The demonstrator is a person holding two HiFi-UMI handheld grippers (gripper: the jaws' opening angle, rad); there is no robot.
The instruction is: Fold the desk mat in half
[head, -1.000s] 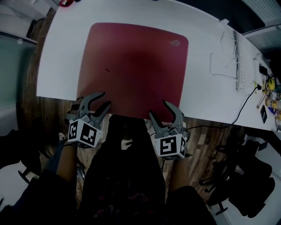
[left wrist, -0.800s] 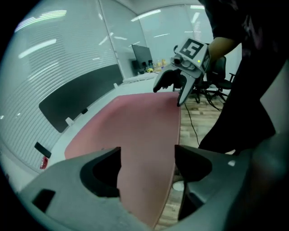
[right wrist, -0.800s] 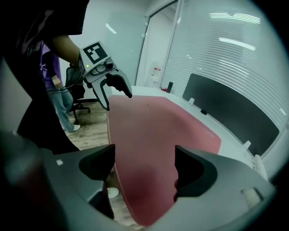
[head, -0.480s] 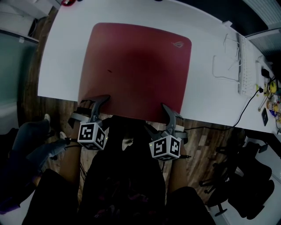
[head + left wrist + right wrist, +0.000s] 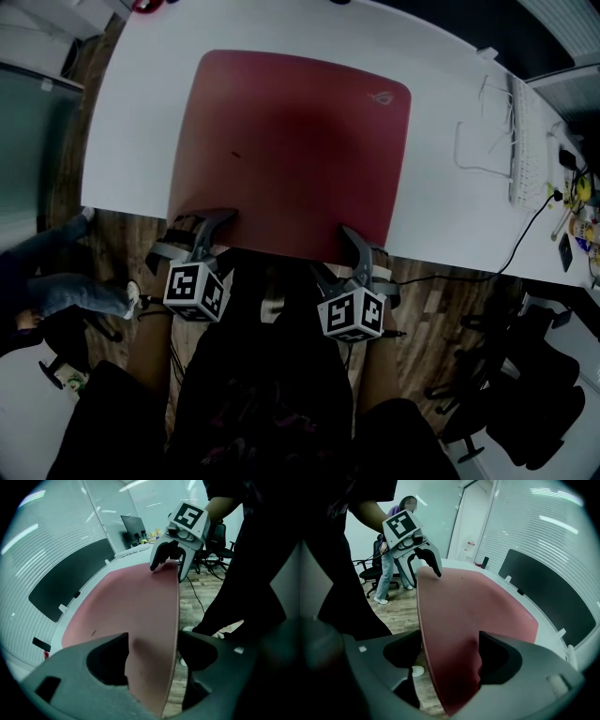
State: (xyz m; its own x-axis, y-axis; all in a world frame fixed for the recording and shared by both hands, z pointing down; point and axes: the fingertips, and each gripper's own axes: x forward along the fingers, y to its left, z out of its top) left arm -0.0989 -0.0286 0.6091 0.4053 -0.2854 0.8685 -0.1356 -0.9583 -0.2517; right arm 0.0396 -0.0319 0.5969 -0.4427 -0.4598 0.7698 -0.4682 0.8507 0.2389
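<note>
Red mat [image 5: 291, 150] lies flat and unfolded on the white desk [image 5: 450, 216], long side toward me, with its near edge sticking just past the desk's near edge. Logo [image 5: 380, 96] sits by the mat's far right corner, and there is a small dark mark [image 5: 234, 155] left of the middle. My left gripper [image 5: 153, 641] is at the mat's near left corner and my right gripper [image 5: 450, 639] at the near right corner, both angled down at it. The left jaws are apart and have just been closing in. They straddle the mat's edge, one jaw over the top face and one under on the floor side, not clamped on it. The right jaws are the same: apart, just been closing in, mat edge between them, one jaw above and one below, no pinch. The rest of the mat is untouched and nothing lies on it. A black cable [image 5: 520, 230] drops off the desk's near edge at the right. The floor [image 5: 441, 291] is wood, with a dark chair [image 5: 525, 403] on my right. A person [image 5: 70, 291] in jeans is at the left, well apart from the desk.
</note>
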